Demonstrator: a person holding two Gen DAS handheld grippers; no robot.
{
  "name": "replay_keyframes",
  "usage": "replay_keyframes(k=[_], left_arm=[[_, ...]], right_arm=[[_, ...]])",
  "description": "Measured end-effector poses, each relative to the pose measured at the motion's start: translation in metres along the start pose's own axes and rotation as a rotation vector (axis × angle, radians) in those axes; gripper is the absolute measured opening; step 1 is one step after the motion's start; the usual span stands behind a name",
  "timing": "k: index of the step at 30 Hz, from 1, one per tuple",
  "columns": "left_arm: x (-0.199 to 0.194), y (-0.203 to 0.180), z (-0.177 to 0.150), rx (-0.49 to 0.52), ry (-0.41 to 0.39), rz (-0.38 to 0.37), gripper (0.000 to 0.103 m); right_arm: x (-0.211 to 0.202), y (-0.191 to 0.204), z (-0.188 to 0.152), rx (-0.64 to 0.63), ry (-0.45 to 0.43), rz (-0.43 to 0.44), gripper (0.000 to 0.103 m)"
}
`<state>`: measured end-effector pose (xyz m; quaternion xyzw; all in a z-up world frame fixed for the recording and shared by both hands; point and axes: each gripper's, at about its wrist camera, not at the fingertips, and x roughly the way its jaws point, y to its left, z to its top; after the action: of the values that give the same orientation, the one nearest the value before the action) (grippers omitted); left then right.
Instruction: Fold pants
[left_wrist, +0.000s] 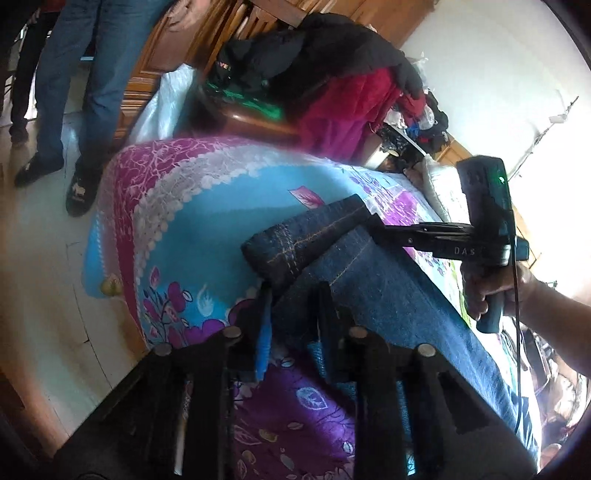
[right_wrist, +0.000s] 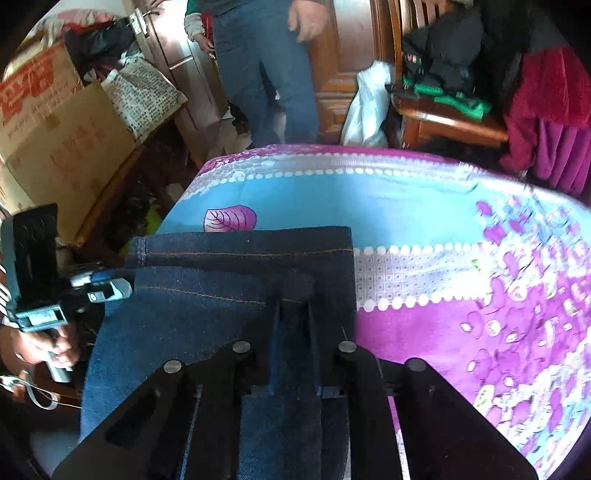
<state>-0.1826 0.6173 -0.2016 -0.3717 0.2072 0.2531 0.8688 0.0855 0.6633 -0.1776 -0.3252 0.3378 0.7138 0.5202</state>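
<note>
Dark blue denim pants (left_wrist: 388, 295) lie lengthwise on a bed, their stitched leg hems (left_wrist: 291, 243) lifted and curled over. In the left wrist view my left gripper (left_wrist: 295, 314) is shut on the denim just behind the hems. My right gripper (left_wrist: 376, 227) pinches the far edge, held by a hand (left_wrist: 487, 291). The right wrist view shows the pants (right_wrist: 221, 295) folded with a straight hem edge, and my right gripper (right_wrist: 293, 314) shut on the cloth. There my left gripper (right_wrist: 127, 288) grips the left edge.
The bed has a blue and purple floral sheet (right_wrist: 406, 206). A person in jeans (right_wrist: 266, 74) stands at its foot. A wooden chair (right_wrist: 443, 114) piled with clothes, a white plastic bag (right_wrist: 365, 110) and a cardboard box (right_wrist: 55, 129) crowd the floor around it.
</note>
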Motion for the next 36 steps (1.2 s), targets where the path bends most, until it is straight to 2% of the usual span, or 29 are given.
replay_keyframes(k=[2,6,12,17,21,25,28,30,34,36], left_arm=[[-0.001,-0.001,0.000,-0.017,0.000,0.012,0.020],[-0.002,-0.013,-0.001,0.024,-0.005,0.093,0.020],[-0.012,-0.016,-0.008,-0.003,-0.015,0.127,0.020],[-0.018,-0.020,-0.015,0.016,-0.033,0.077,0.018],[-0.012,-0.016,-0.006,-0.009,-0.057,0.052,0.012],[-0.017,-0.033,0.002,0.046,-0.093,0.028,0.010],[-0.015,-0.031,0.012,0.002,-0.101,-0.004,0.010],[-0.013,-0.032,0.016,0.010,-0.112,0.003,0.010],[-0.005,-0.024,0.021,-0.022,-0.110,0.006,0.010],[0.003,-0.015,0.015,-0.040,-0.095,0.035,0.010]], right_arm=[[-0.007,0.006,0.000,-0.016,-0.023,-0.026,0.013],[-0.016,0.013,-0.001,-0.030,-0.043,-0.068,0.011],[-0.025,0.022,0.001,-0.042,-0.063,-0.108,0.011],[-0.033,0.025,0.000,-0.043,-0.080,-0.135,0.009],[-0.040,0.027,0.004,-0.040,-0.093,-0.160,0.008],[-0.052,0.028,0.015,-0.036,-0.123,-0.168,0.007],[-0.054,0.027,0.025,-0.038,-0.132,-0.180,0.007],[-0.052,0.024,0.031,-0.033,-0.130,-0.186,0.007],[-0.029,0.012,0.036,-0.021,-0.075,-0.200,0.007],[-0.009,0.002,0.033,0.010,-0.030,-0.197,0.008]])
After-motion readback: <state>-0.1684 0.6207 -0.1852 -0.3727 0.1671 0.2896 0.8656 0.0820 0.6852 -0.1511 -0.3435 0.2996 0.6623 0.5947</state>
